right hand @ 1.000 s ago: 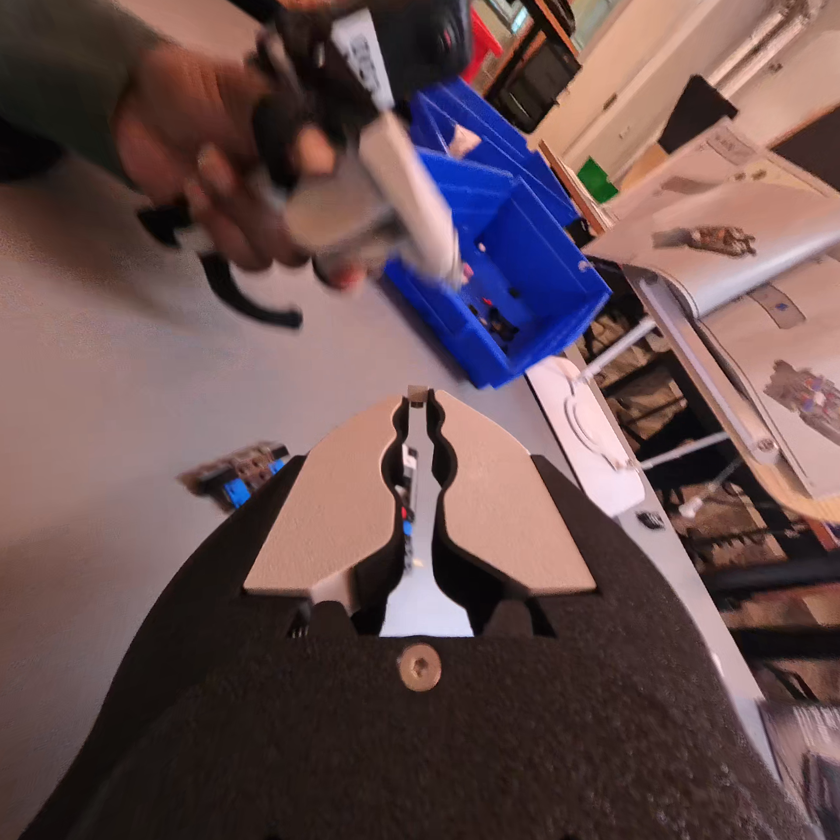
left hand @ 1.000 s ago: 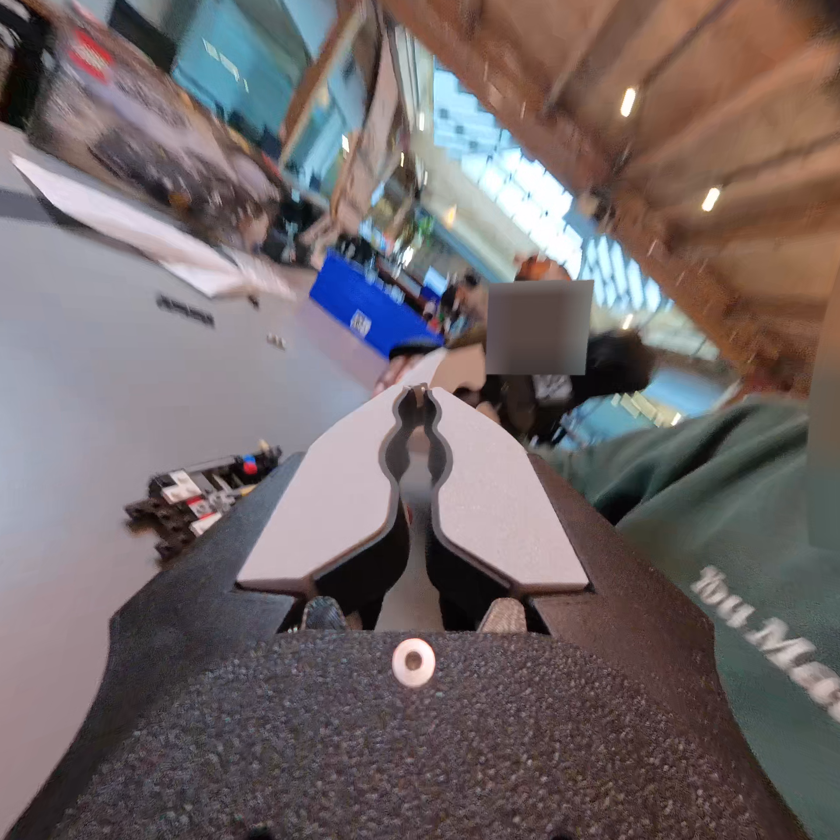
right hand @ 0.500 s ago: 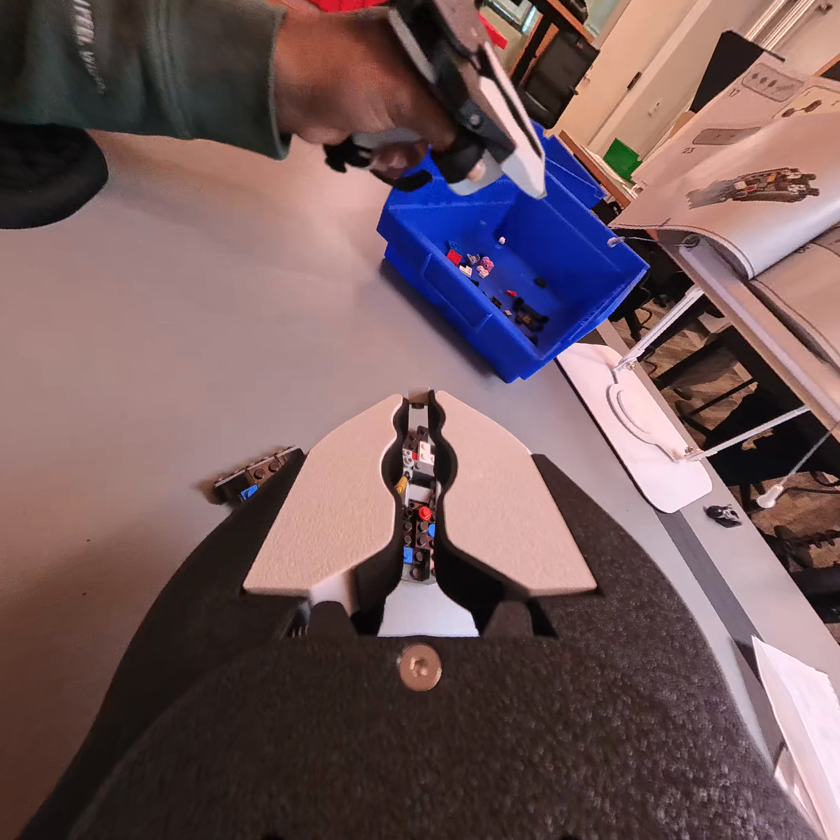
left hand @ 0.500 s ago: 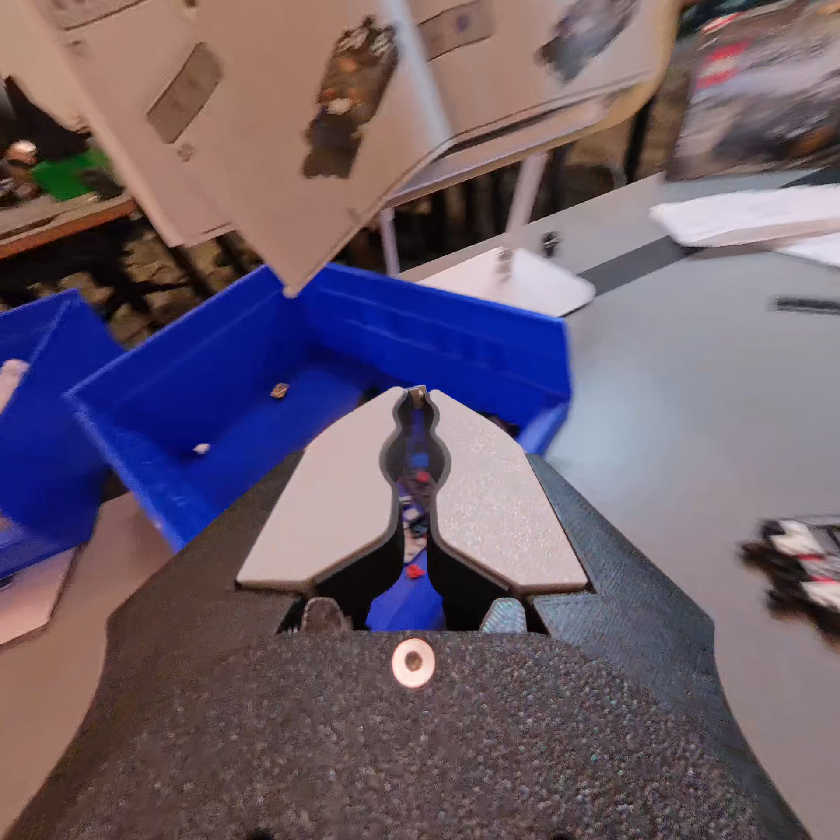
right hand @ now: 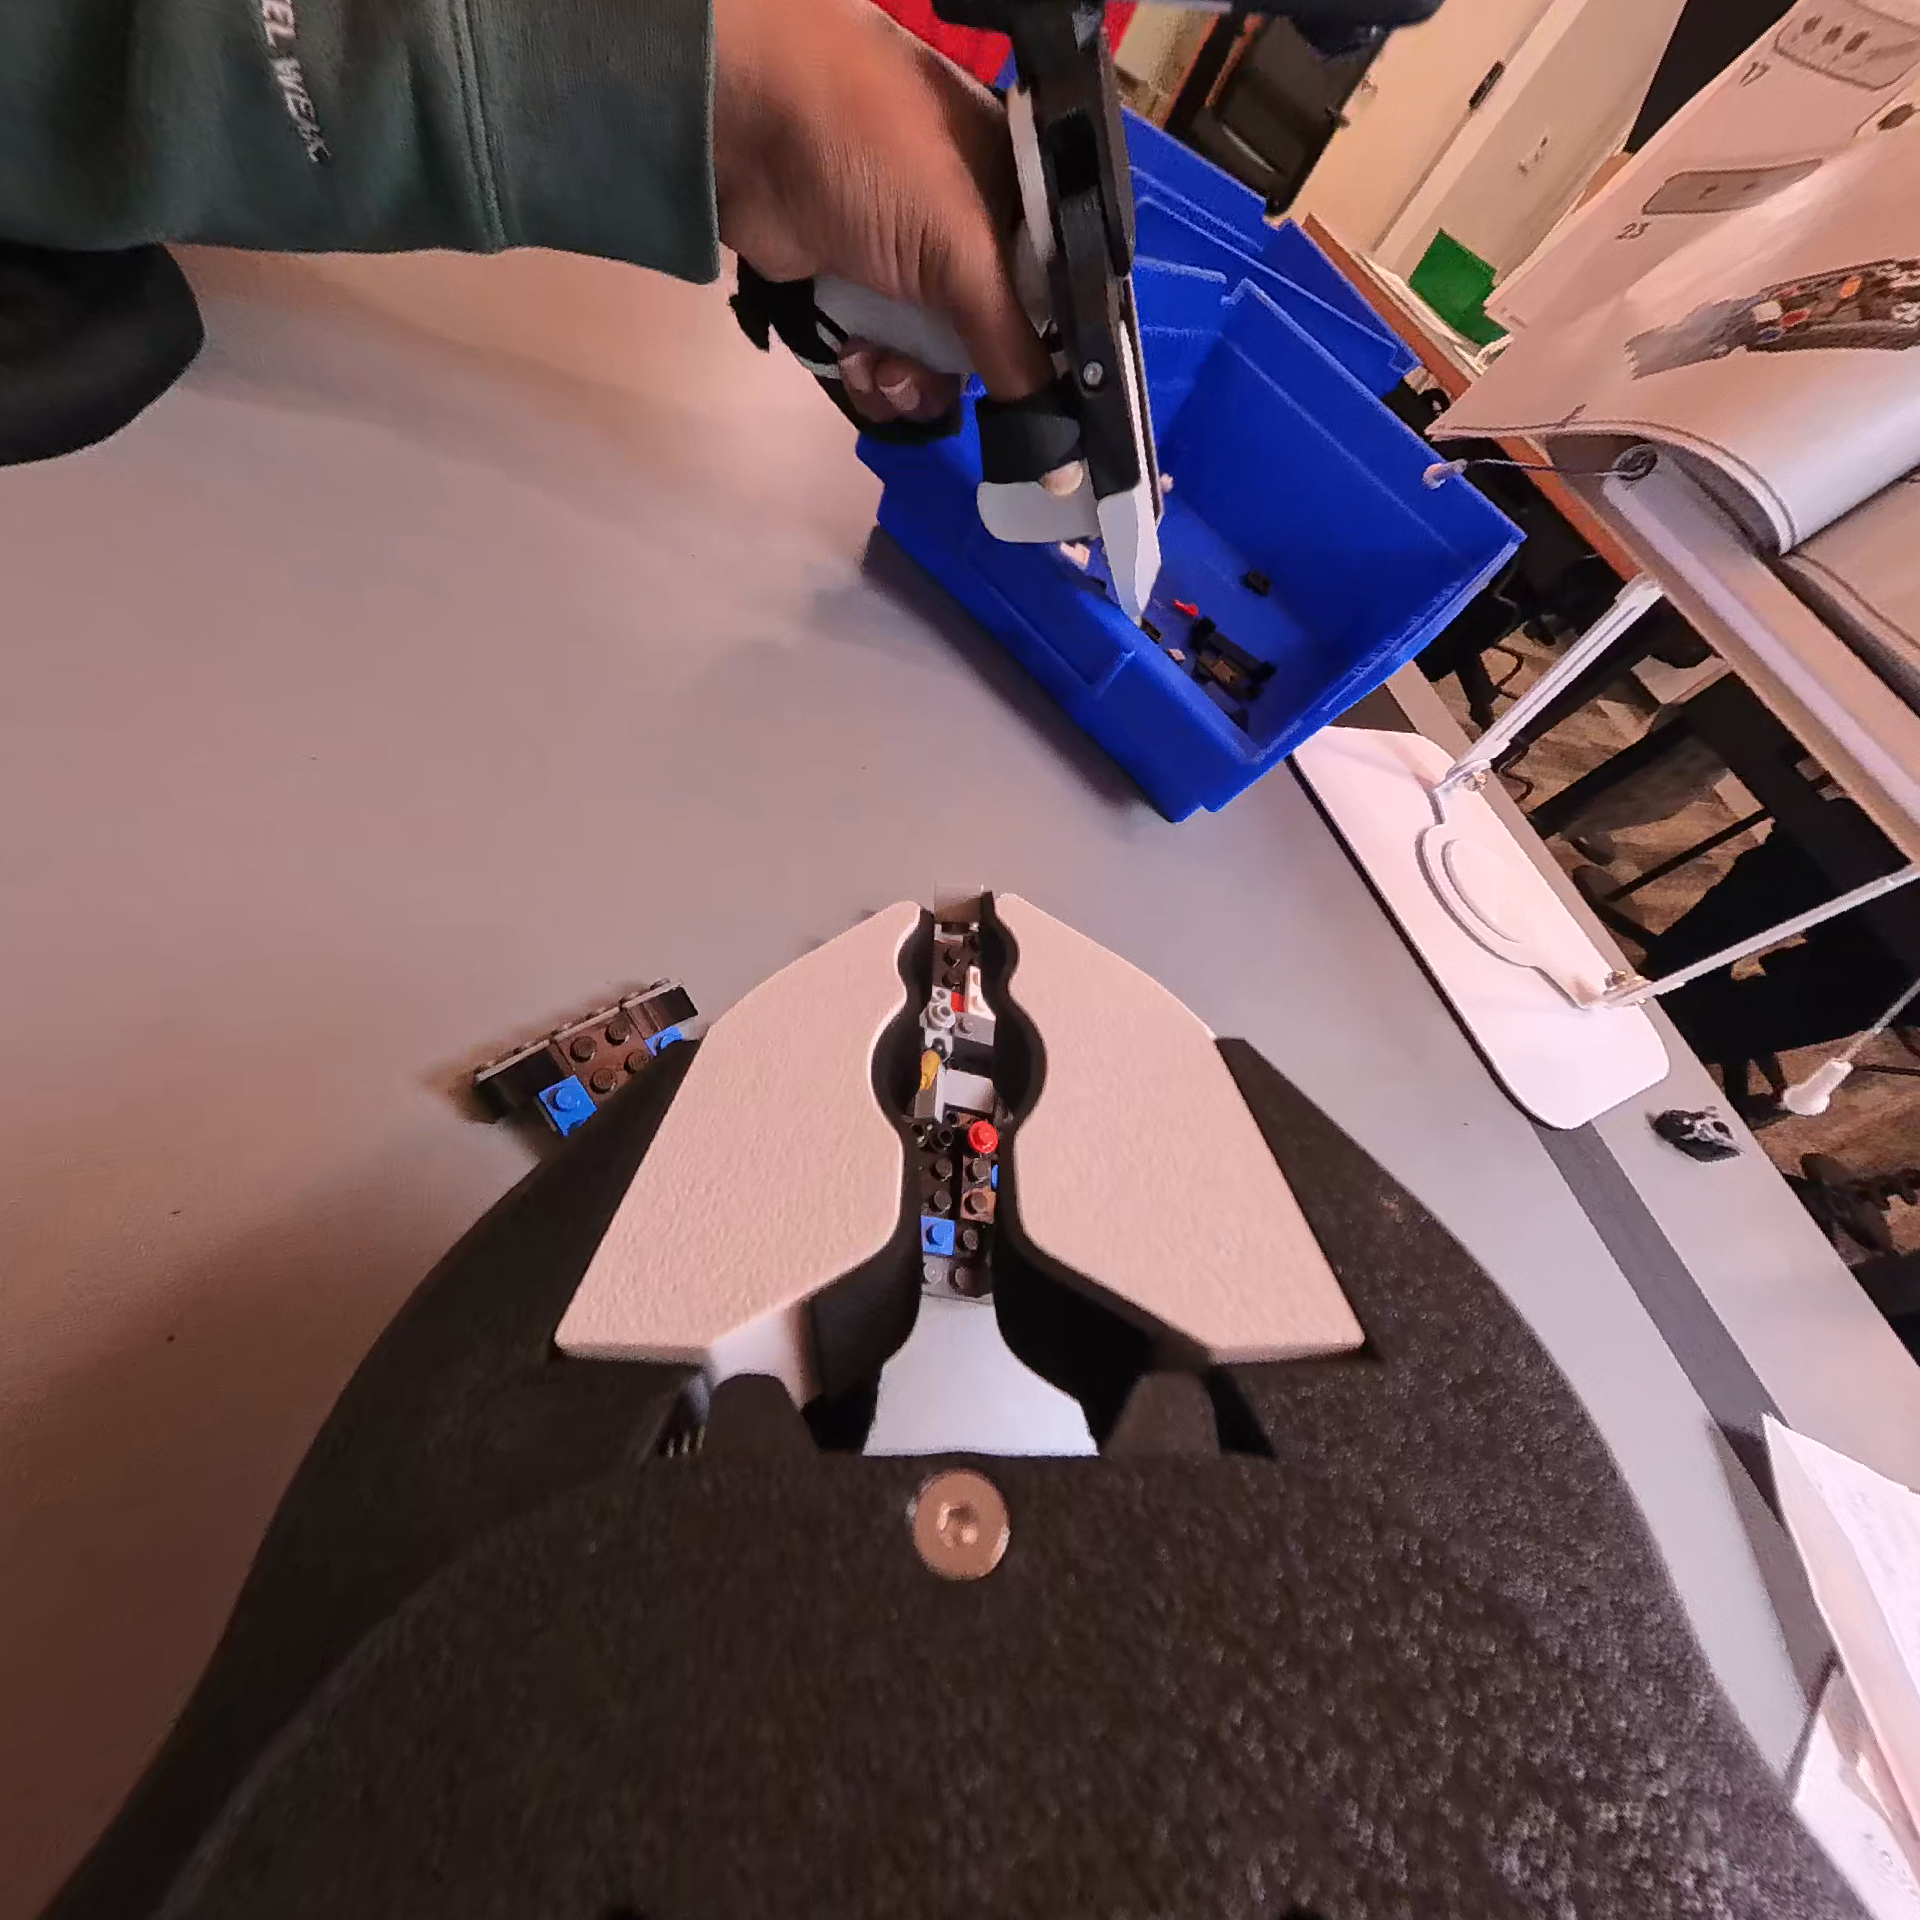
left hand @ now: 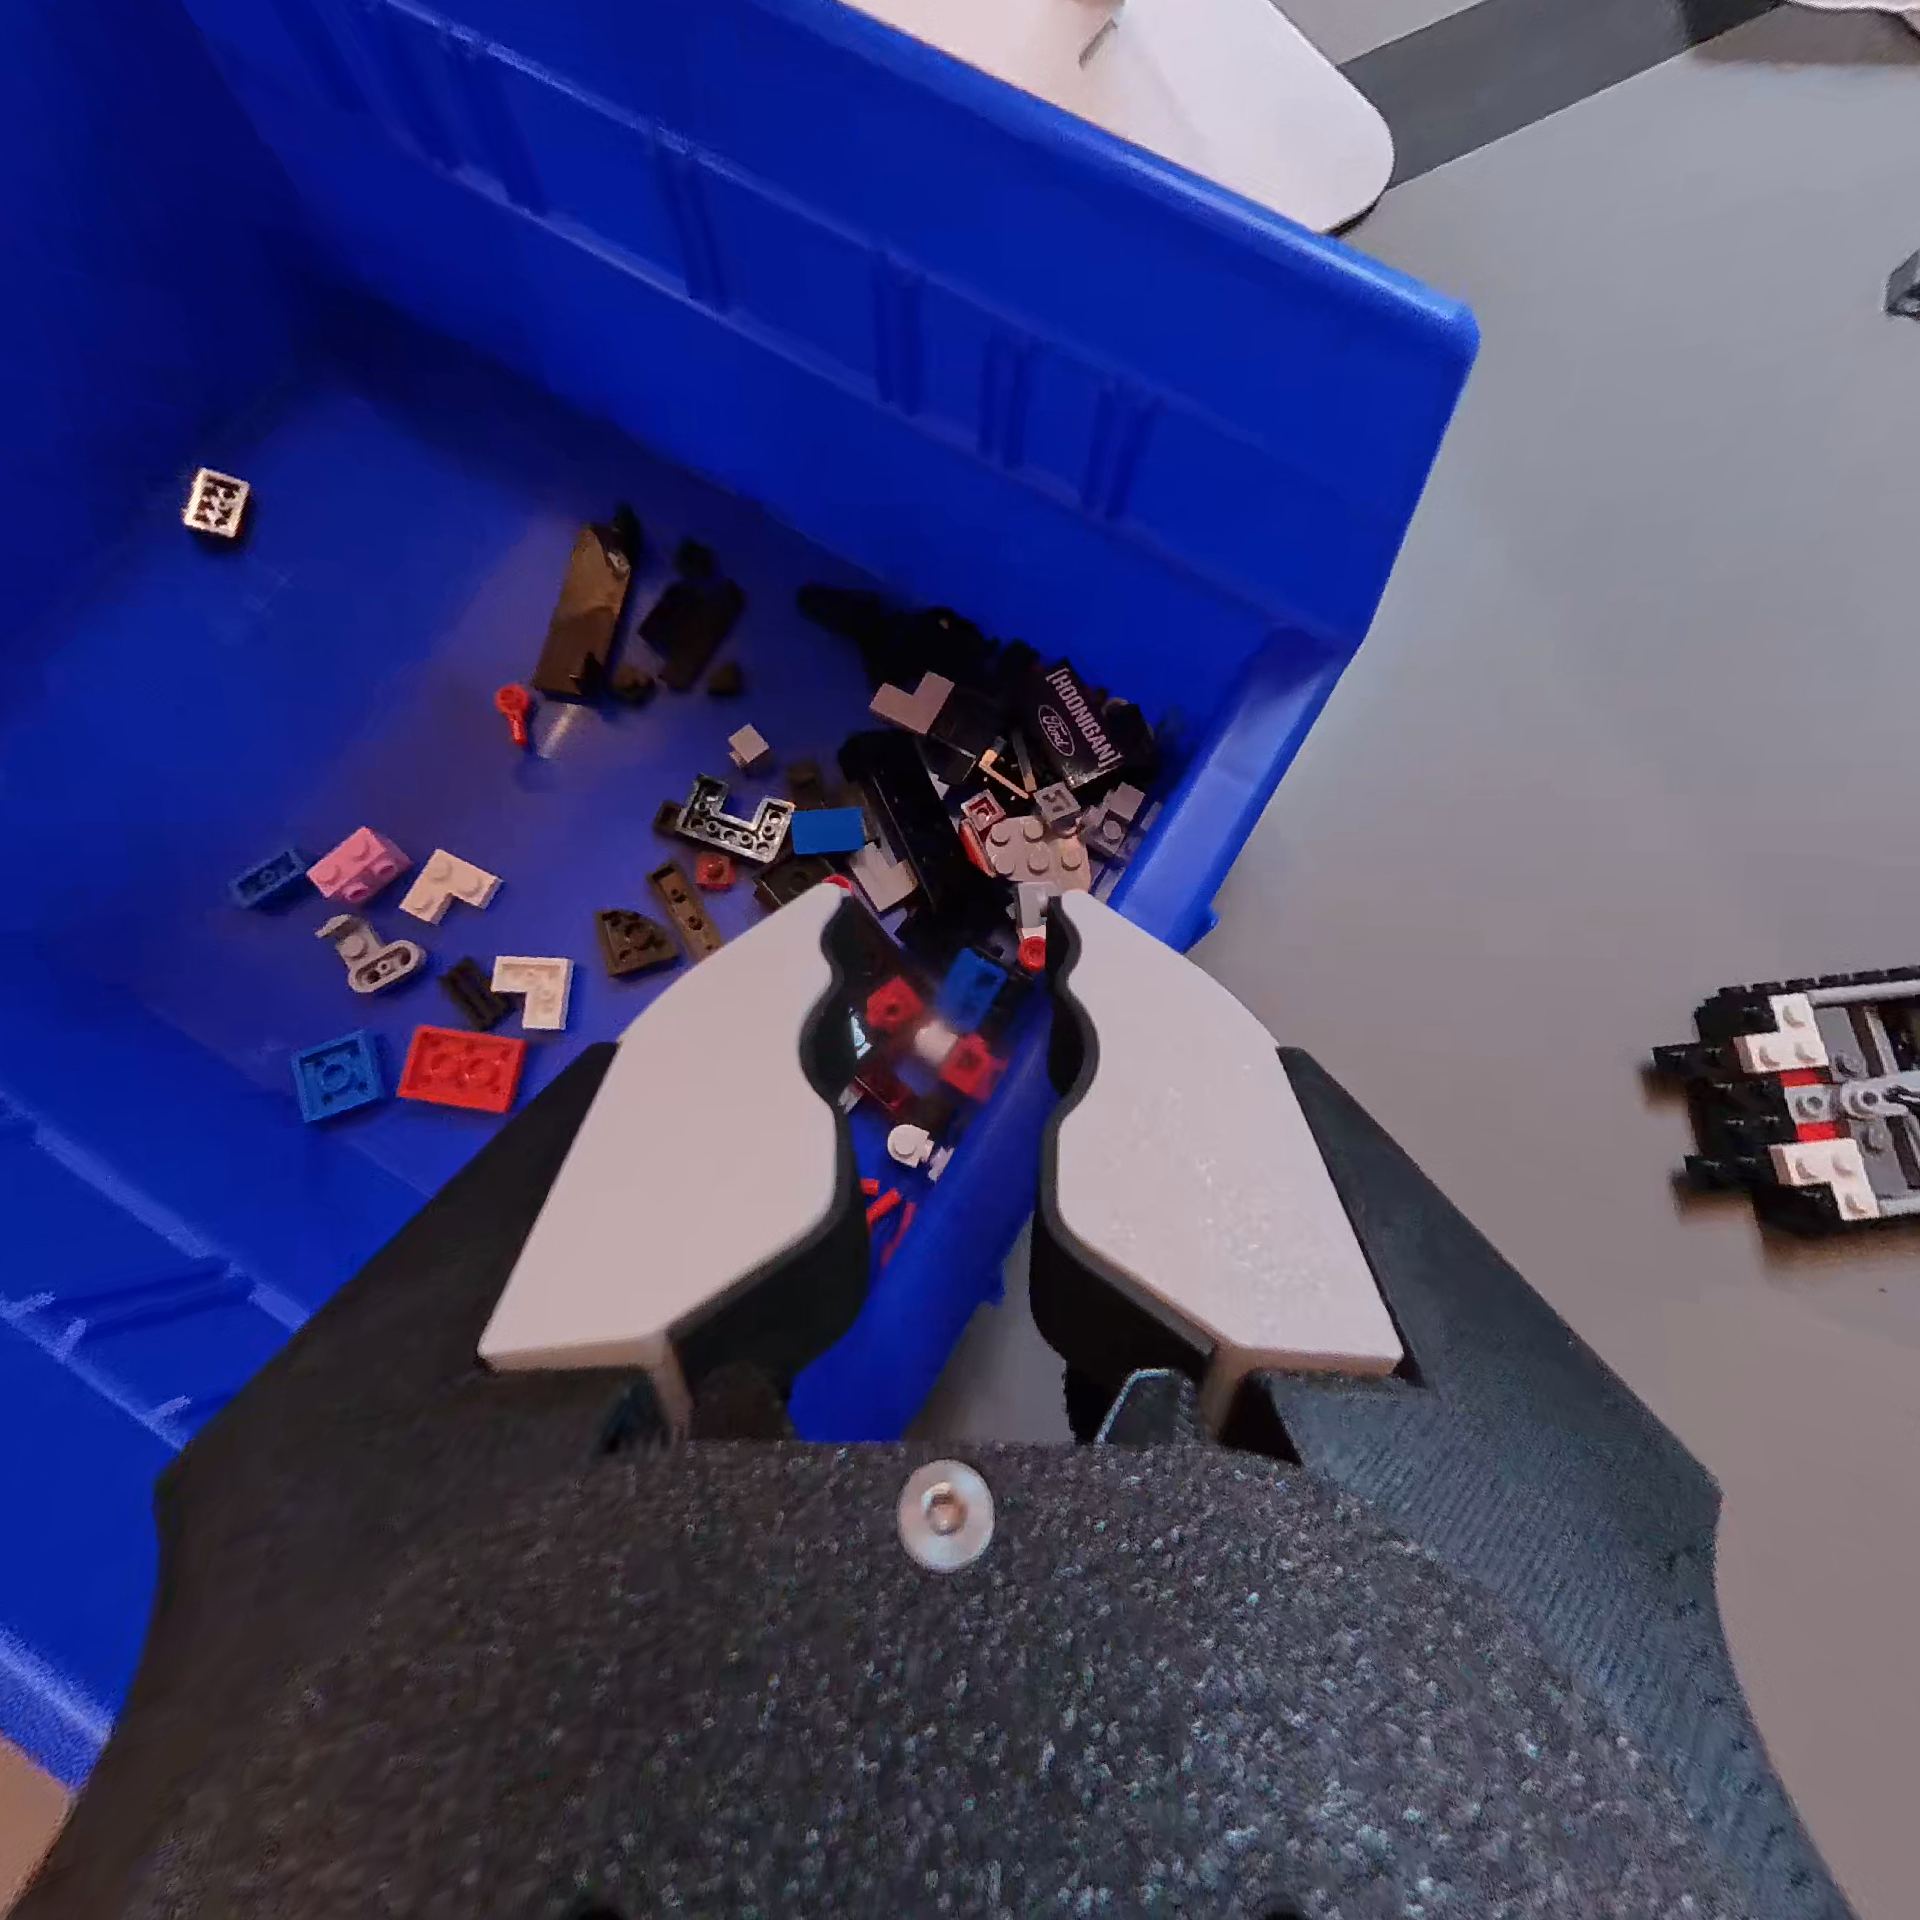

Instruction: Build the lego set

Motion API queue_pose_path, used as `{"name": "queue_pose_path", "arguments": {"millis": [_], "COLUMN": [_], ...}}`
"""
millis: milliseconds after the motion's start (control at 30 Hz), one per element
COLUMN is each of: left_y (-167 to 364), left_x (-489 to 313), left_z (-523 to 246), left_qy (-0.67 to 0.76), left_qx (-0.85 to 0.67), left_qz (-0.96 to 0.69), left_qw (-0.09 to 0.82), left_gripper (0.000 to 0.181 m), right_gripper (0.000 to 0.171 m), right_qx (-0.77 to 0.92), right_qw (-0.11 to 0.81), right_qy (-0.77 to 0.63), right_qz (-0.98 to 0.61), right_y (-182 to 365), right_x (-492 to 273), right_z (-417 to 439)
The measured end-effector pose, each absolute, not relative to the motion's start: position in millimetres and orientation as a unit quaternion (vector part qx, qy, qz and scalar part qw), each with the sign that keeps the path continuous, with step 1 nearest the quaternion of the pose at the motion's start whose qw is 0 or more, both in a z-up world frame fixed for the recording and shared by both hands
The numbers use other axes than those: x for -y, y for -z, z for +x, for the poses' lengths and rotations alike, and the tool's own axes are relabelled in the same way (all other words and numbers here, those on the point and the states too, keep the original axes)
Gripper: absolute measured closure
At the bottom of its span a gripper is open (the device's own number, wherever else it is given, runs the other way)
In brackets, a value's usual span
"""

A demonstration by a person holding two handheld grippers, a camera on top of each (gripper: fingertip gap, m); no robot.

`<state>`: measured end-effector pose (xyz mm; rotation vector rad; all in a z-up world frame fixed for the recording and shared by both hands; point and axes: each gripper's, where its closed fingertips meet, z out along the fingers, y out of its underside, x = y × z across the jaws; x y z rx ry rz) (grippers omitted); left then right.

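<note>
My left gripper [left hand: 945, 914] is open, its fingertips low over a heap of loose bricks [left hand: 997, 790] in the near right corner of a blue bin [left hand: 935, 312]. In the right wrist view a hand in a green sleeve holds it [right hand: 1132, 592] tip-down inside the bin [right hand: 1351, 499]. My right gripper [right hand: 958, 909] is shut on a small grey piece [right hand: 958, 902] at its tips. It hovers over a black brick assembly [right hand: 592, 1070] lying on the grey table, which also shows through the gap between the fingers. The same assembly [left hand: 1808, 1112] lies right of the bin.
A white stand base [right hand: 1496, 935] sits at the table's far edge, carrying an open instruction booklet [right hand: 1766, 312]. More blue bins [right hand: 1247, 260] stand behind the first. A paper sheet [right hand: 1860, 1558] lies at the right. Scattered bricks [left hand: 457, 1065] cover the bin floor. Spacing between my two grippers at the tips: around 25 centimetres.
My left gripper swung from facing the room to over the blue bin, dropped into it and opened. My right gripper stayed shut and settled over the brick assembly.
</note>
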<state>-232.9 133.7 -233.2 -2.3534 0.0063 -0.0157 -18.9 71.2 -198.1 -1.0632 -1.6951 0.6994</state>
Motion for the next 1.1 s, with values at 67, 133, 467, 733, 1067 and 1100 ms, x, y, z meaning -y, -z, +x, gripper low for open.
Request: {"name": "queue_pose_path", "arguments": {"millis": [67,133,467,733,1067,1100], "left_y": [231,230,228,186,174,173], "left_x": [-133,-131,-126,-117,-45,-45], "left_z": [-230,-227,-225,-161,-13,-12], "left_qy": [0.021,0.037,0.051,0.151,0.551,0.562], "left_qx": [-0.004,-0.004,-0.024,-0.109,-0.17,-0.164], "left_qz": [-0.921,-0.92,-0.917,-0.861,-0.725,-0.721], "left_qw": [0.39,0.39,0.396,0.474,0.378,0.371], "left_gripper": [0.147,0.146,0.149,0.155,0.159,0.161], "right_gripper": [0.163,0.163,0.163,0.163,0.163,0.163], "right_qx": [0.696,0.694,0.691,0.673,0.662,0.663], "right_qw": [0.487,0.486,0.482,0.516,0.557,0.555], "right_qy": [-0.29,-0.292,-0.292,-0.298,-0.311,-0.311], "right_qz": [-0.44,-0.443,-0.453,-0.438,-0.394,-0.394], "right_y": [199,199,203,187,169,170], "right_x": [-72,-72,-74,-71,-51,-50], "right_z": [-19,-19,-21,-23,-28,-28]}}
